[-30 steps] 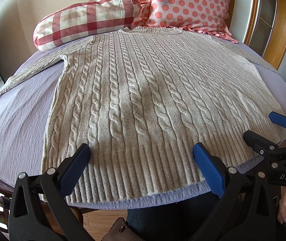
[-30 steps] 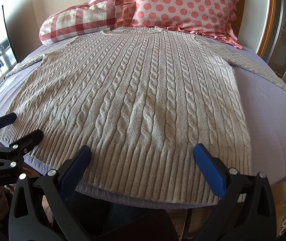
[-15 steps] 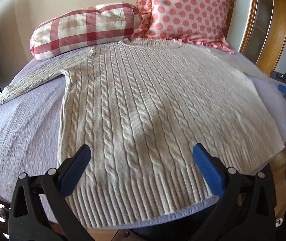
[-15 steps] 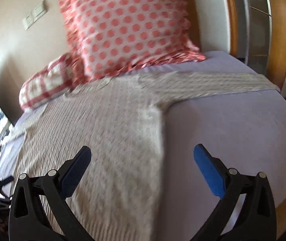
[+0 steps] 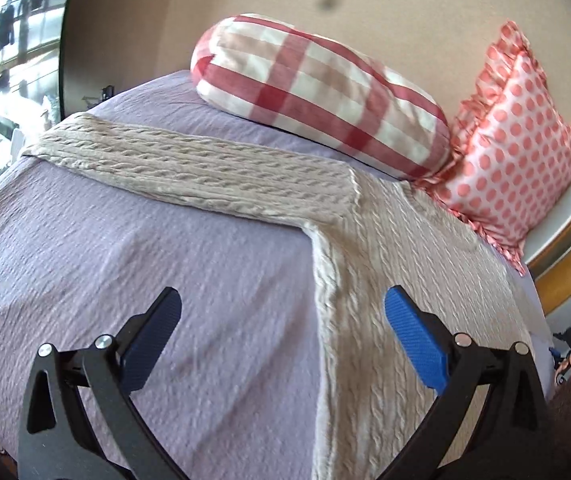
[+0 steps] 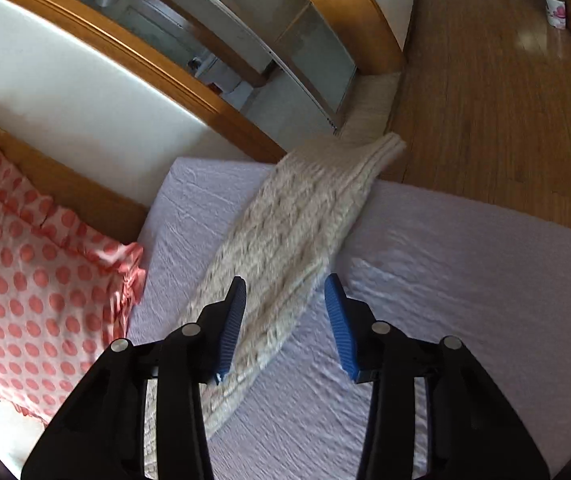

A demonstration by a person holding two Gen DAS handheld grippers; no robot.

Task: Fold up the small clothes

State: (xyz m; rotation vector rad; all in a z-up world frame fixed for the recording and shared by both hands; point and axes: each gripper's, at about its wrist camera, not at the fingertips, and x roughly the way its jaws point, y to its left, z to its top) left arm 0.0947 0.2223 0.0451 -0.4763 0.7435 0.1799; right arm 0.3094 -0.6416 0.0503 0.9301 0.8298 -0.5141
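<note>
A beige cable-knit sweater (image 5: 373, 248) lies flat on a lilac bed cover (image 5: 133, 264). In the left wrist view its left sleeve (image 5: 205, 168) stretches out to the left, toward the bed's edge. My left gripper (image 5: 281, 312) is open and empty above the sweater's left side edge. In the right wrist view the right sleeve (image 6: 297, 224) runs away toward the bed's far edge, with its cuff (image 6: 385, 150) hanging over. My right gripper (image 6: 285, 304) is open, its jaws either side of that sleeve, just above it.
A red-and-white check bolster (image 5: 317, 96) and a pink polka-dot pillow (image 5: 517, 152) lie at the head of the bed. The pillow (image 6: 25, 280) is left of the right gripper. A wooden headboard (image 6: 85, 196) and wood floor (image 6: 505, 100) border the bed.
Both grippers have swung outward from the sweater's hem: the left toward the left sleeve, the right over the right sleeve. The right jaws have narrowed. The sweater has not moved.
</note>
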